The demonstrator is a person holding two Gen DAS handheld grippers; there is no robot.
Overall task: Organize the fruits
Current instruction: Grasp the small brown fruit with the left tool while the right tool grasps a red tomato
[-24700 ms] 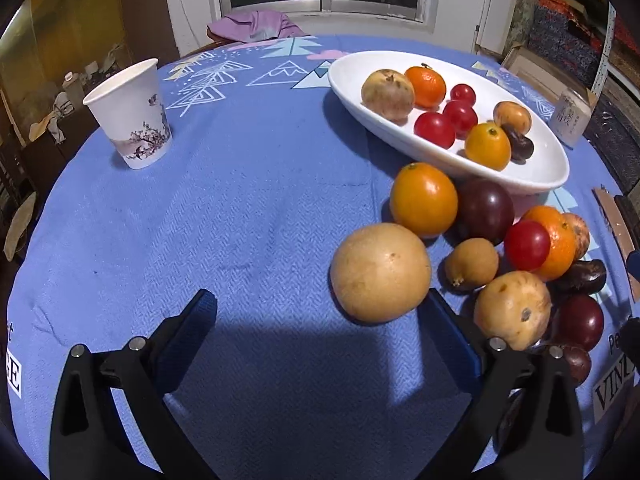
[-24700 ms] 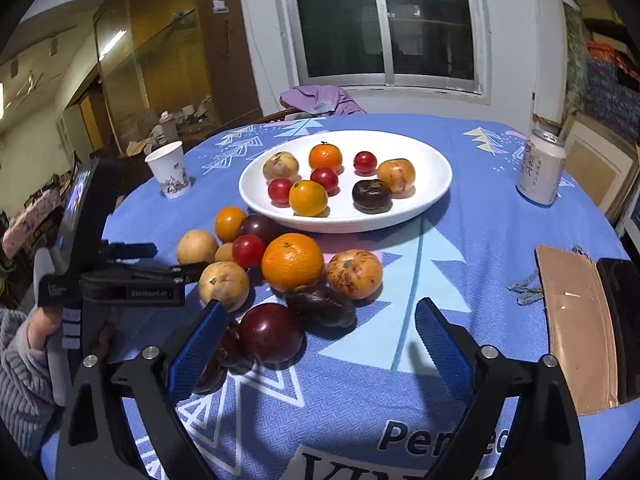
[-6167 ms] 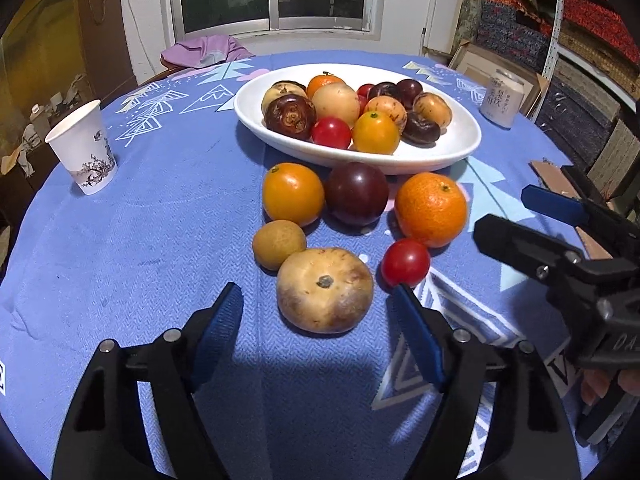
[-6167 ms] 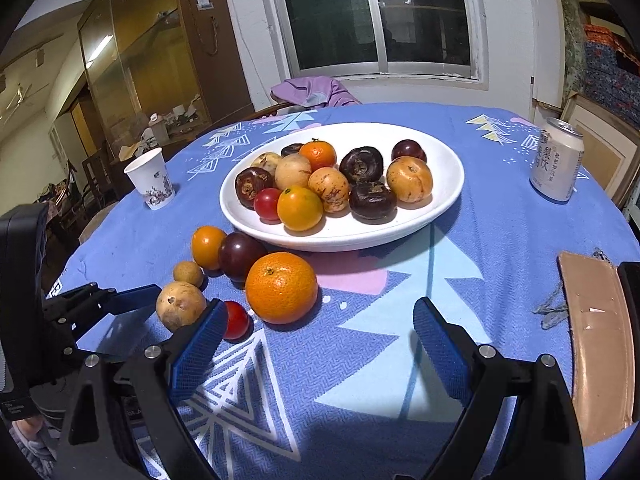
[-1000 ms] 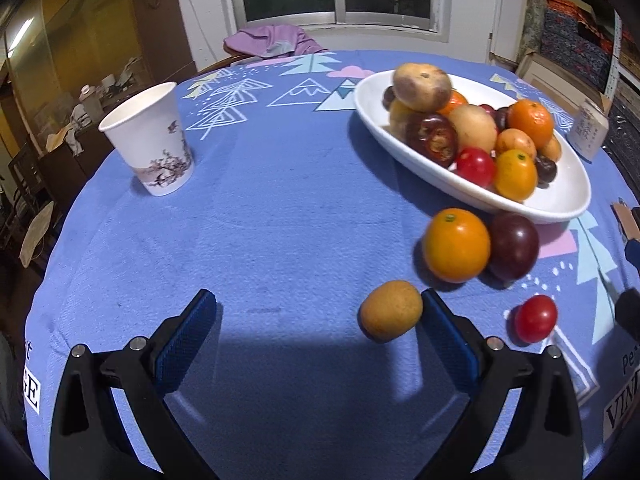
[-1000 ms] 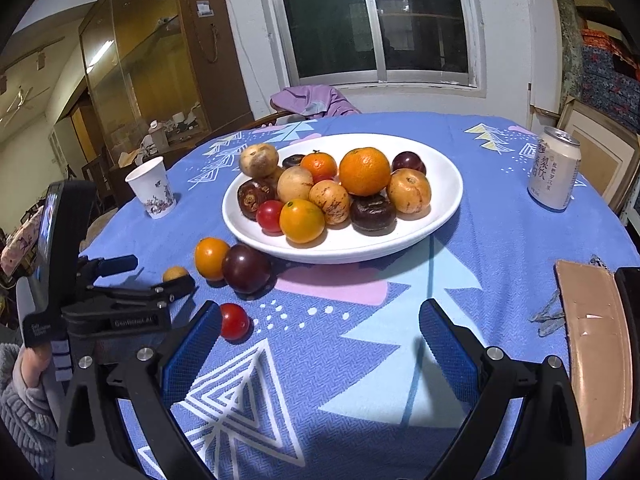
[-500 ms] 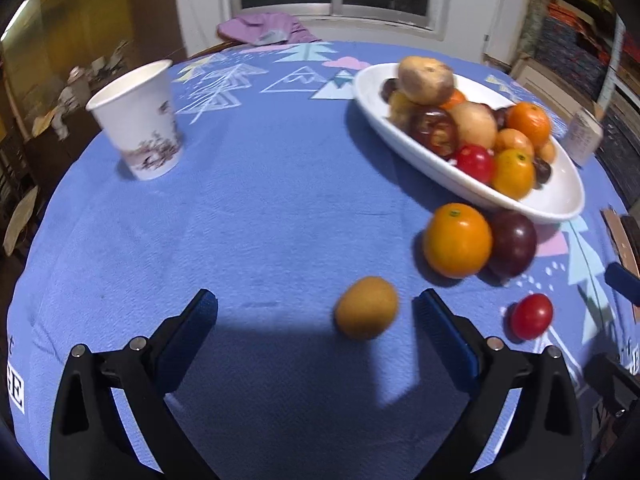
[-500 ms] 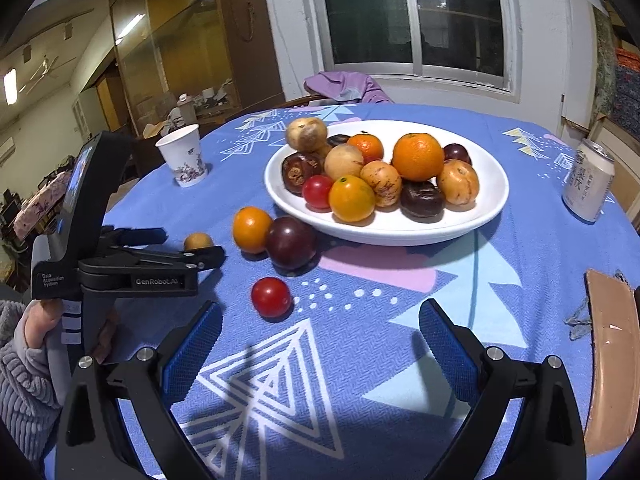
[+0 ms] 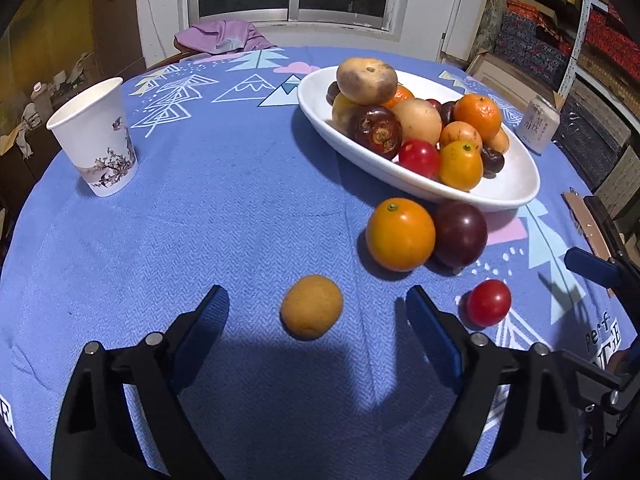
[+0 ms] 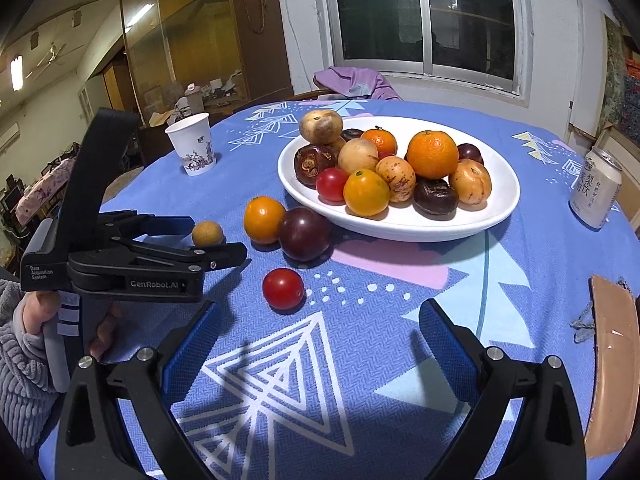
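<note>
Left claw (image 9: 316, 308) over blue-clothed bench (image 9: 240, 216), jaws wide but just drawing inward, small tan fruit (image 9: 311, 306) lying between them, untouched by either pad. Right claw (image 10: 316, 332) spread wide and empty, near the red cherry tomato (image 10: 283, 288), which lies just ahead of its left finger. White dish (image 10: 500, 200) already heaped with fruit. Four pieces left on the cloth: tan fruit, tomato, and orange (image 9: 400, 234) touching dark plum (image 9: 460, 234) just beside the dish rim. Paper cup (image 9: 96, 140) and drinks can (image 10: 596, 188) well apart from the fruit.

Step in hand, as judged: pickup of the tan fruit, late in the task. Next move likely to call for closing evenly on the fruit's sides without rolling it away, then a lift and gentle release onto the pile or the bare part of the dish, clear of the topmost russet fruit (image 9: 367, 80), perched high.
</note>
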